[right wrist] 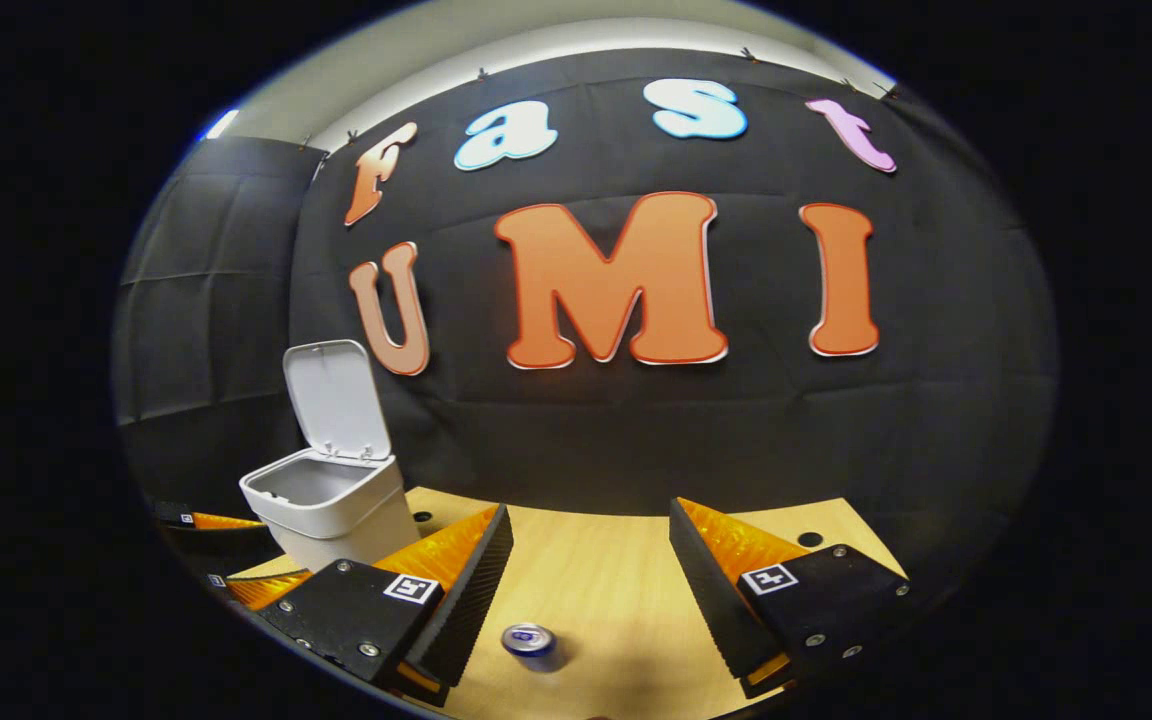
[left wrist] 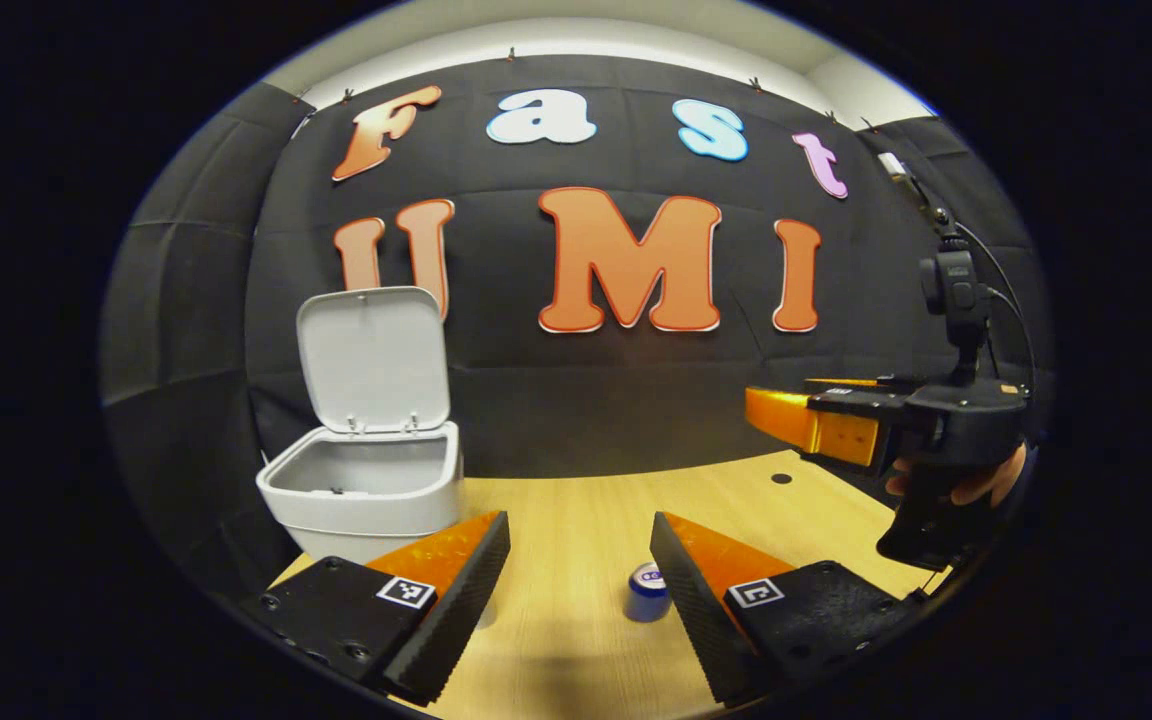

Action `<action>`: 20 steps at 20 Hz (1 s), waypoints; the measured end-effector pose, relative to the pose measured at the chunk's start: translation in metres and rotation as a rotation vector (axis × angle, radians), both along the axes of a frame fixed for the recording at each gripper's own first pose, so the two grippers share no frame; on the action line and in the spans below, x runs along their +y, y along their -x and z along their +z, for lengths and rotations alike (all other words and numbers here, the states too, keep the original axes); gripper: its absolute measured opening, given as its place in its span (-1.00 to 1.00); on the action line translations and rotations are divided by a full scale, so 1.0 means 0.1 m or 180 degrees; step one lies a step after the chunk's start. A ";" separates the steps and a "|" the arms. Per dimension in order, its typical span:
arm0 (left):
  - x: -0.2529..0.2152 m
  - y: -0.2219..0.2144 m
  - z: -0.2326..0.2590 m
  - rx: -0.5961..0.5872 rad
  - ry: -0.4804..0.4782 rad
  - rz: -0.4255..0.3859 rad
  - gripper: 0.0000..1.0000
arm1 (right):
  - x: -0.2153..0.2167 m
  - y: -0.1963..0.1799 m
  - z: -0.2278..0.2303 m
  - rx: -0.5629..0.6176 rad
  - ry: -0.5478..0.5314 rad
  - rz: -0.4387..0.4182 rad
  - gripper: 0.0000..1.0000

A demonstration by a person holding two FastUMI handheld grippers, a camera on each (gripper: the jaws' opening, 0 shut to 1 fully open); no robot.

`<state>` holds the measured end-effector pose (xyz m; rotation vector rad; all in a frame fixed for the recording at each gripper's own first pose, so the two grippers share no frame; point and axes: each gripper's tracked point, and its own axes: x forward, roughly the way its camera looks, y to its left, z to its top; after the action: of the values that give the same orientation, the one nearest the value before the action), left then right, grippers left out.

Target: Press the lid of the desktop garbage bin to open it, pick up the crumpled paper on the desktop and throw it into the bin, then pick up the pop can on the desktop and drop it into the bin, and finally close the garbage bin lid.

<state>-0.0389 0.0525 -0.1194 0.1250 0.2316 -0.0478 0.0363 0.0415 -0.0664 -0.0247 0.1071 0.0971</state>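
bin (left wrist: 366, 490) interior partly hidden by its rim, pop can (left wrist: 647, 592) label unreadable

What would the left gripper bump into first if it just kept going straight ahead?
Probably the can, standing on the table between the open left gripper's fingers, a little right of centre. If the gripper passes above it, the booth wall comes next. The bin sits off to the left. Depth is hard to judge.

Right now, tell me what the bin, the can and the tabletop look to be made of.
Bin: likely plastic, pale grey, matte, with smooth moulded walls and a hinged lid.
Can: probably metal, given its shiny silvery top.
Tabletop: light wood or wood-look laminate, with faint straight grain.
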 end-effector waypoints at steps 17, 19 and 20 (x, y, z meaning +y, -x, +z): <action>-0.60 -0.57 -2.23 0.1380 0.0144 -0.0370 0.89 | -1.13 0.69 -0.04 0.0182 0.0052 -0.0886 0.87; -0.59 -0.63 -2.45 0.1547 0.0185 -0.0291 0.91 | -1.18 0.75 -0.10 0.0242 0.0087 -0.0942 0.88; -0.59 -0.67 -2.52 0.1574 0.0188 -0.0278 0.92 | -1.20 0.78 -0.12 0.0257 0.0093 -0.0966 0.88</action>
<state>0.0284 -0.0069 -0.3710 0.0624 0.7180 -0.1729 -0.0415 -0.0782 -0.0779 -0.0334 0.1917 -0.2067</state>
